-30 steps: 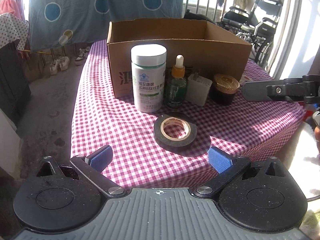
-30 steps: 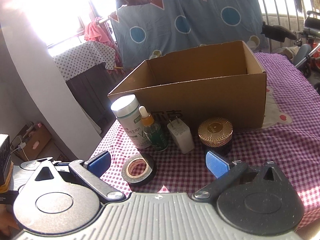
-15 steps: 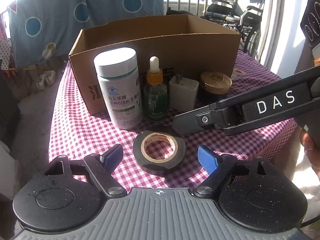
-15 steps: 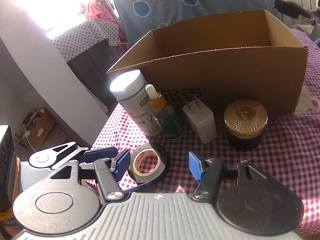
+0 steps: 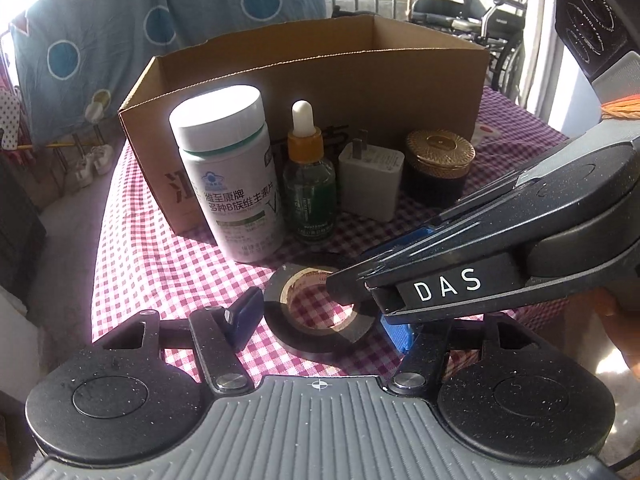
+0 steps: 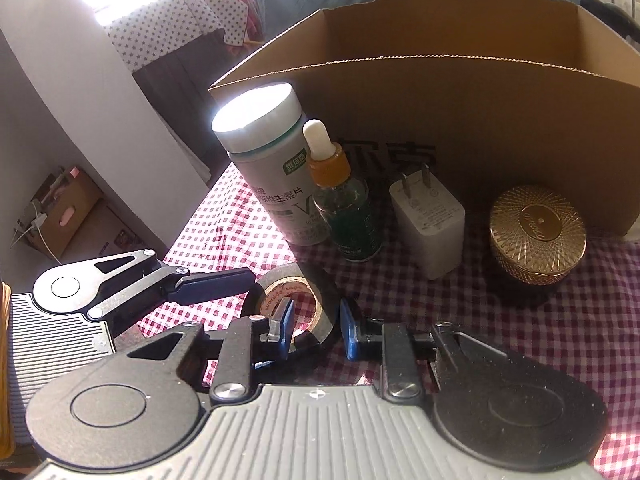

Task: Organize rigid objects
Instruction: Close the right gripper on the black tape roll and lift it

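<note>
The tape roll (image 5: pixel 320 320) lies flat on the checked desk (image 5: pixel 160 272), in front of a bottle (image 5: pixel 230 176), dropper (image 5: pixel 308 184), charger (image 5: pixel 370 184), jar (image 5: pixel 438 168) and box (image 5: pixel 304 76). The left gripper (image 5: pixel 320 324) fingers straddle the roll, closing, not yet pressing. The right gripper (image 6: pixel 316 330) fingers are closing over the roll's wall, one inside the hole; contact is unclear.

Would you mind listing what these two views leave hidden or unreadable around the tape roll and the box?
- Tape roll, left wrist view: its right side is covered by the right gripper.
- Tape roll, right wrist view: near rim hidden behind the closing jaws; pad contact is unclear.
- Box floor, both views: blocked by its front wall.
- Bottle cap, both views: washed out by glare.
- Charger print, right wrist view: too small to read.
</note>
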`<state>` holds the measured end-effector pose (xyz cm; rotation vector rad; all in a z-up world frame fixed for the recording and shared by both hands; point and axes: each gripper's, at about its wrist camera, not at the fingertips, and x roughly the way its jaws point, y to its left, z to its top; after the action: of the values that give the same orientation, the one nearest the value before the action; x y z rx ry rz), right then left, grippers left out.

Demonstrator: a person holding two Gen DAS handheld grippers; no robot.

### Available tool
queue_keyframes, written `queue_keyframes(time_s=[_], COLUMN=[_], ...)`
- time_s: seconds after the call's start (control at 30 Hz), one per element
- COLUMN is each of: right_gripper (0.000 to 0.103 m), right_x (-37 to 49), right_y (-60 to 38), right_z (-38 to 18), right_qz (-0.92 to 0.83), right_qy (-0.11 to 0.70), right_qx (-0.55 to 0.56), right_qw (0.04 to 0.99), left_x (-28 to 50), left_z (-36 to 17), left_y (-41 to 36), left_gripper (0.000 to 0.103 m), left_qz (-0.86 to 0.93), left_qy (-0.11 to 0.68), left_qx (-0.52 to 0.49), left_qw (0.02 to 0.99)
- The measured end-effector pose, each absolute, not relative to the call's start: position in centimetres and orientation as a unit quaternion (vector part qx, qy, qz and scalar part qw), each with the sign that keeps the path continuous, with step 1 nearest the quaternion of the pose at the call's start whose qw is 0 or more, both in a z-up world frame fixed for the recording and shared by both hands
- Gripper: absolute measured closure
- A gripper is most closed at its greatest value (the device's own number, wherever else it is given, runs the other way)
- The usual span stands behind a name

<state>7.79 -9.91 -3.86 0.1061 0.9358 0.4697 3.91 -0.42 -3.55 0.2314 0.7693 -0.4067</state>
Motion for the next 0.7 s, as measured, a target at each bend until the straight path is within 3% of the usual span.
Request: queue_keyframes(time_s=[0.7], right_gripper=[0.085], right_x=[5.9], right_y=[-14.3], right_z=[-3.8], right_qz=[0.197], right_qy=[0.443], right_qx=[0.077], right_qw=[0.871], left_x=[3.3], left_z=[-3.3], left_y=[-3.2], left_gripper=[0.038], left_qz=[-0.231], left_qy=[0.376], left_qx=[0.123], left_qw=[0.889])
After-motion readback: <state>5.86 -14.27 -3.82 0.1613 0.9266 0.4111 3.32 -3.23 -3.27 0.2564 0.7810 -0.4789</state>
